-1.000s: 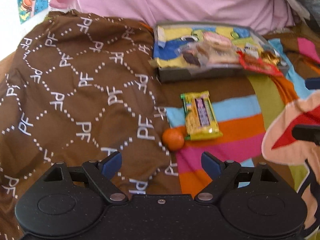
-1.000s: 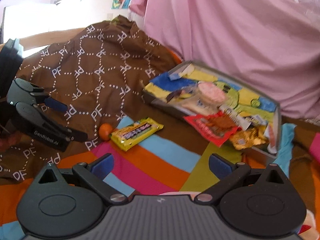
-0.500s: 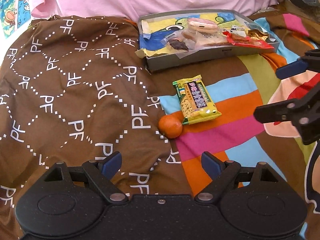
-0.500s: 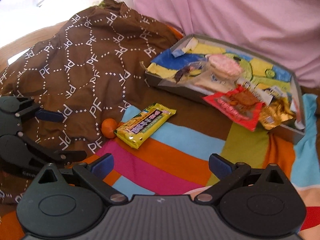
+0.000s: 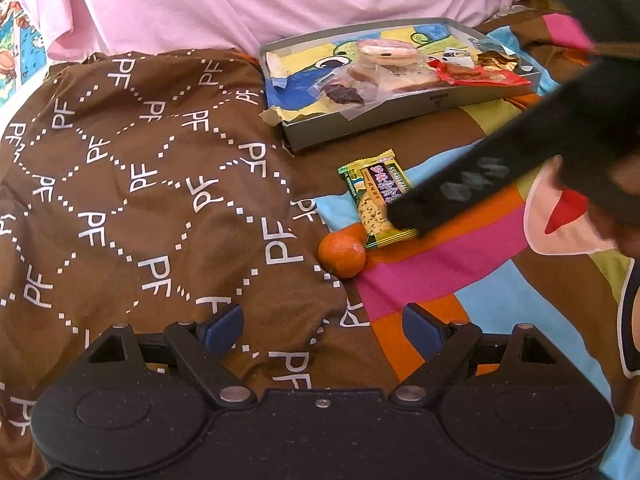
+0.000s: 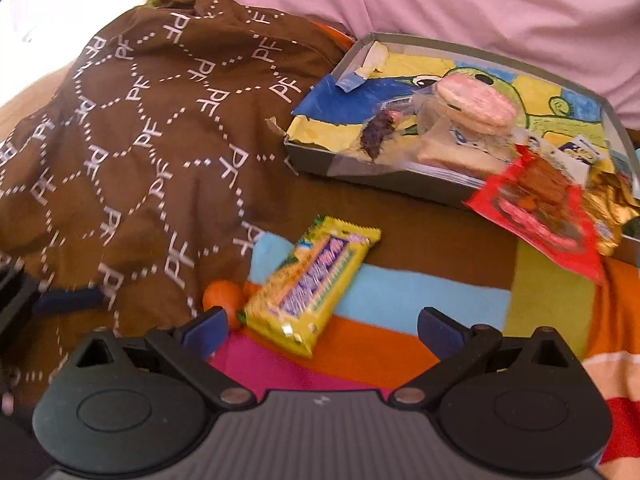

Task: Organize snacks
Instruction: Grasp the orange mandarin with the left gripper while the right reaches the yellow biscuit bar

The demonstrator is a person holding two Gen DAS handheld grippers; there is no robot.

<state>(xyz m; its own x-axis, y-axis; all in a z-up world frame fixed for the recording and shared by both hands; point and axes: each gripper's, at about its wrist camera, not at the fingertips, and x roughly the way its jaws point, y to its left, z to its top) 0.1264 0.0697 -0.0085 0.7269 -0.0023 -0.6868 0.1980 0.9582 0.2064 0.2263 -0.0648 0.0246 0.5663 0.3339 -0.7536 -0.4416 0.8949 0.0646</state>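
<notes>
A yellow snack bar [image 5: 374, 194] lies on the striped blanket, touching a small orange [image 5: 343, 254] at its near end. Behind them a grey tray [image 5: 400, 110] holds several wrapped snacks. My left gripper [image 5: 322, 328] is open and empty, low over the brown cloth, short of the orange. In the left wrist view a black finger [image 5: 460, 194] of the right gripper lies across the bar's near right corner. In the right wrist view my right gripper [image 6: 322, 330] is open, with the near end of the bar [image 6: 312, 280] between its fingers and the orange [image 6: 222, 296] by the left finger.
A brown "PF" patterned cloth [image 5: 140, 184] covers the left side. A pink sheet [image 5: 240, 0] hangs behind the tray [image 6: 360, 168]. A red packet [image 6: 540, 216] overhangs the tray's front edge. The left gripper [image 6: 60, 300] shows blurred at the left edge.
My right gripper has come down and leftward onto the yellow bar, which now sits between its open fingers. The left gripper has shifted only slightly; both stay open.
</notes>
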